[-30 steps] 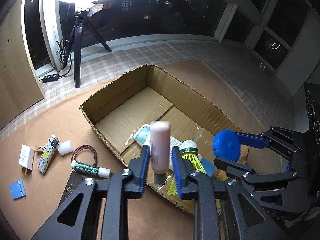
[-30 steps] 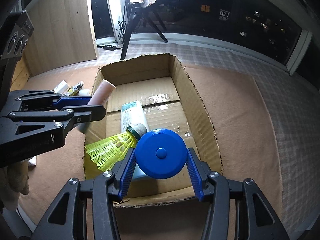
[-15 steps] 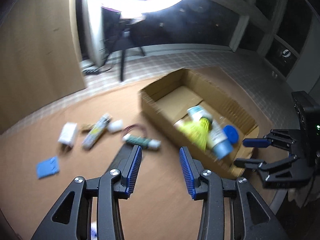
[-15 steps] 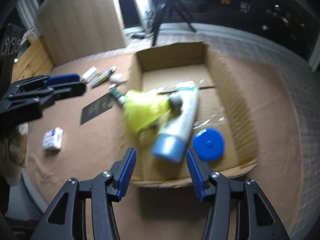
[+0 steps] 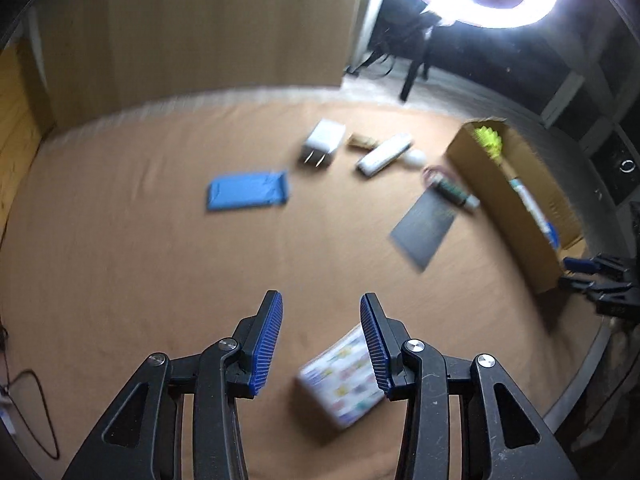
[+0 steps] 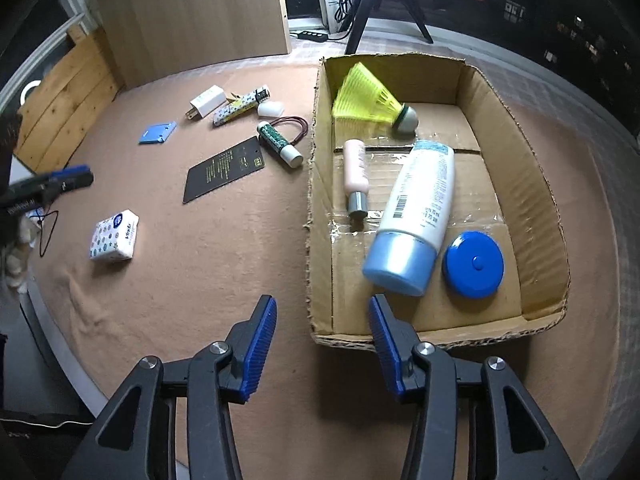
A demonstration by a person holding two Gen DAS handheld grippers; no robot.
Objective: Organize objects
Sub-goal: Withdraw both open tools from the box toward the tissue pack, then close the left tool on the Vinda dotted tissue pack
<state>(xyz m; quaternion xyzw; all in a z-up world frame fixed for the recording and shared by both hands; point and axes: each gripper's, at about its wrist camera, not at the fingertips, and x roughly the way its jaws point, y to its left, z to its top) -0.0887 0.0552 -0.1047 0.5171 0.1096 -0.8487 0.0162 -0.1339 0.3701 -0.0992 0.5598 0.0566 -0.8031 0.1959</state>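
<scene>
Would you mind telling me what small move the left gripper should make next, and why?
Probably lower the left gripper over the tissue pack and close on it. Its jaws stand open and empty, the pack lies on the cloth just below them, and it is still outside the cardboard box.

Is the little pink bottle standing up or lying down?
Lying down. The pink bottle lies flat on the floor of the box, silver cap toward the camera, beside the big white tube.

Motion smears the left wrist view: the patterned white tissue packet (image 5: 344, 380) beneath that gripper's fingers shows no readable print, and the open brown cardboard box (image 5: 516, 216) hides most of its contents.
</scene>
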